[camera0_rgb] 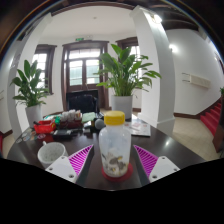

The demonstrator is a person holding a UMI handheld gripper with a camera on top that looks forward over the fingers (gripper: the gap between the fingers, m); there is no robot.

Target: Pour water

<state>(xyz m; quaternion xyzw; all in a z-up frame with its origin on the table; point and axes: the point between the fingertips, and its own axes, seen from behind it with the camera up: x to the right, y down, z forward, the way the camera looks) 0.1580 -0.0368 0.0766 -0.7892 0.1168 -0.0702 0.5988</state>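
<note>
Right now, seen along the gripper: fingers spread wide, magenta pads angled outward to either side. Standing upright between them, a clear bottle with a yellow cap, some reddish stuff at its base. Resting on the dark table on its own, with a gap visible at each pad, so not gripped yet, merely bracketed.

Just off the left finger, a pink-rimmed cup, likely the vessel to be filled, though hard to say for certain. Further back on the table, a clutter of small items, among them something red, too small to name. Beyond that, two potted plants, one at each side of a dark-framed window, white walls all around.

Judged from this: grasp stage, pouring not begun. To do it well, worth centring on the bottle so both pads meet it at once, closing on the body below the cap rather than on the cap itself. Firm squeeze but not crushing, thin plastic likely to flex and slip. Cap apparently on, so a problem for pouring unless removed. Then lifting straight, carrying over to the cup beside the left finger, tilting slowly to avoid a spill.
</note>
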